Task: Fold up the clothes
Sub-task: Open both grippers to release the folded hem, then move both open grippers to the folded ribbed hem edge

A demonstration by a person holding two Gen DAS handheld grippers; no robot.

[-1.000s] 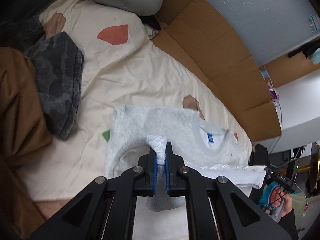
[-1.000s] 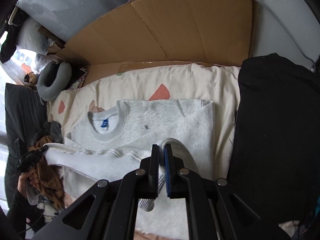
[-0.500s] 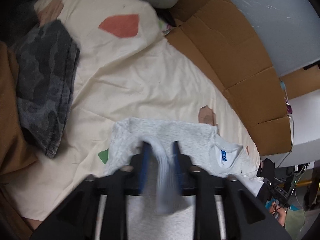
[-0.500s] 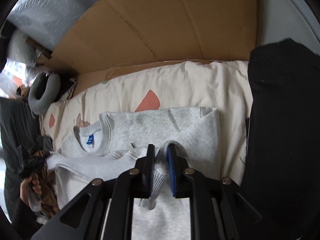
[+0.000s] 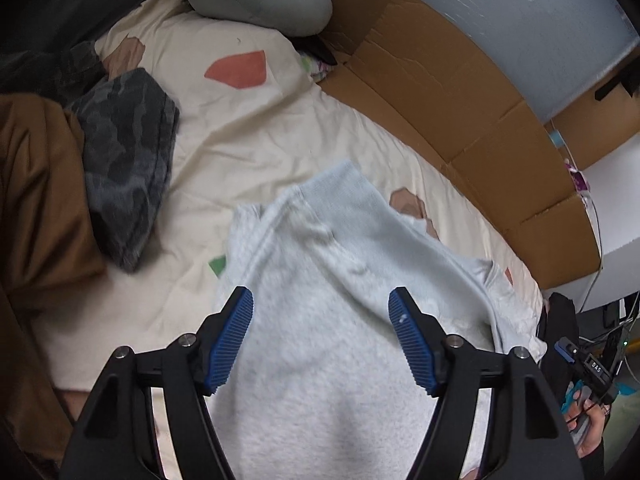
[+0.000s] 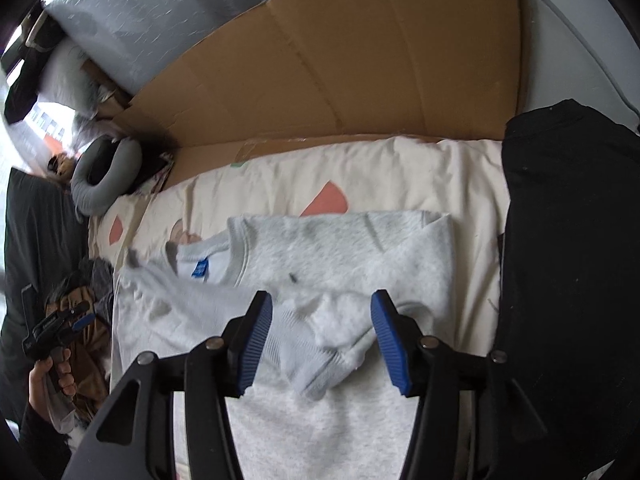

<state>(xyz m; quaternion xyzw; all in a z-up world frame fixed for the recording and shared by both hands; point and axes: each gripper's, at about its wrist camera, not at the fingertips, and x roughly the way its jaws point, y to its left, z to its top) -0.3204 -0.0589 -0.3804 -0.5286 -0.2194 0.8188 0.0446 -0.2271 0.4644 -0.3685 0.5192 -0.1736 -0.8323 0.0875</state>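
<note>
Both the left tool (image 5: 321, 336) and right tool (image 6: 322, 336) have just opened, dropping the grey sweatshirt's (image 6: 340, 252) sleeves.

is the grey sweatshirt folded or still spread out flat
Partly folded. The sweatshirt has both sleeves laid across its body, one cuff lying loose between the open right gripper jaws; collar and label still show.

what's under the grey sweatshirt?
The grey sweatshirt lies on a cream bedsheet printed with coloured shapes; a pink patch pokes out at its far edge. Whatever sits beneath its middle is covered.
</note>
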